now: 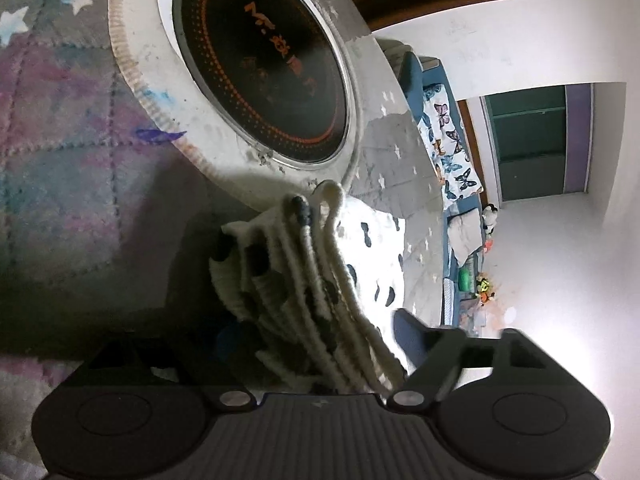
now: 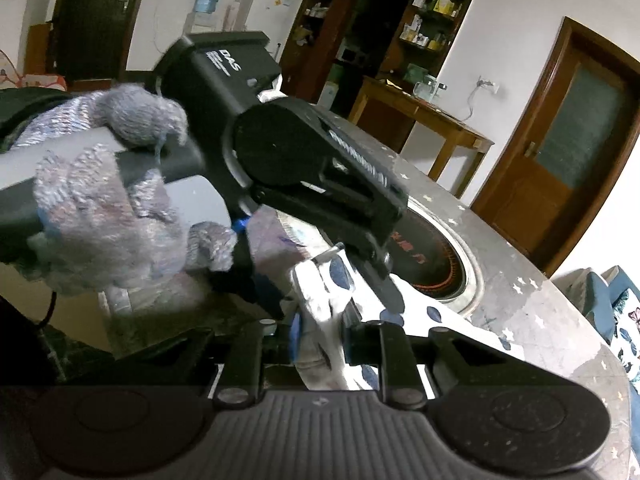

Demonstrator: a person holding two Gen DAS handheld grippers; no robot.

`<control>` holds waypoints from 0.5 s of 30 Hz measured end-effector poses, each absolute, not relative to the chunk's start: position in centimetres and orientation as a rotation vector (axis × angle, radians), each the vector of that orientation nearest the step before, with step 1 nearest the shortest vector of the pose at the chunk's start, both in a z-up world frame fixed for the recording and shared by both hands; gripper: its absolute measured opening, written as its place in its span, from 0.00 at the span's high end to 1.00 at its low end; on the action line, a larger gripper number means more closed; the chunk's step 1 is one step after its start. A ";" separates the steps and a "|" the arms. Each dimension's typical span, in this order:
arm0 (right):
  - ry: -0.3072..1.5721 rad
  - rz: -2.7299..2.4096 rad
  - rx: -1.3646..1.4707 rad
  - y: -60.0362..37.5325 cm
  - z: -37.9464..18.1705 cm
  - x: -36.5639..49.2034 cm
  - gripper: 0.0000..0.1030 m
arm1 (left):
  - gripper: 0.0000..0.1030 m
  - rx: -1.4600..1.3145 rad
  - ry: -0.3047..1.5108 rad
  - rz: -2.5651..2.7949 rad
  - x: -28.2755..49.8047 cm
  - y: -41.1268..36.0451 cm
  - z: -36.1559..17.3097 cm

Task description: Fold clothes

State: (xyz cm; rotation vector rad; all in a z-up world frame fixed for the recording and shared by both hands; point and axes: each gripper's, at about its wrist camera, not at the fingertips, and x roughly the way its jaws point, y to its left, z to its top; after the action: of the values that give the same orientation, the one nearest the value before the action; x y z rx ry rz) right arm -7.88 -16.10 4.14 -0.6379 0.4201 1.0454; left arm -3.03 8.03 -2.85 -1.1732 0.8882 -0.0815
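Note:
A white garment with dark spots (image 1: 304,280) is bunched in several folded layers between the fingers of my left gripper (image 1: 316,344), which is shut on it above the table. More of it lies flat on the table (image 1: 372,248). In the right wrist view my right gripper (image 2: 320,340) is shut on the same white spotted cloth (image 2: 320,300). The left gripper (image 2: 372,276), held by a gloved hand (image 2: 108,216), comes in from the left and pinches the cloth just ahead of my right fingers.
The round table has a grey star-print cover (image 1: 60,120) and a black round hotplate (image 1: 260,76) in a white ring at its centre, close to the cloth. A sofa with butterfly cushions (image 1: 448,140), a wooden desk (image 2: 420,112) and doors (image 2: 576,152) stand around.

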 end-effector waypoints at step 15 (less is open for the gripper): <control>0.594 0.872 -0.280 -23.2 6.2 -0.6 0.65 | 0.70 -0.978 0.905 -0.072 -0.6 7.5 -2.0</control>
State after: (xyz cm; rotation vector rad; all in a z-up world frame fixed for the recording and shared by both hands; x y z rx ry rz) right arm -0.59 -23.23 6.17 -0.2804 0.5938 0.8721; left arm -0.64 7.51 -2.01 -0.9778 0.9046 -0.0717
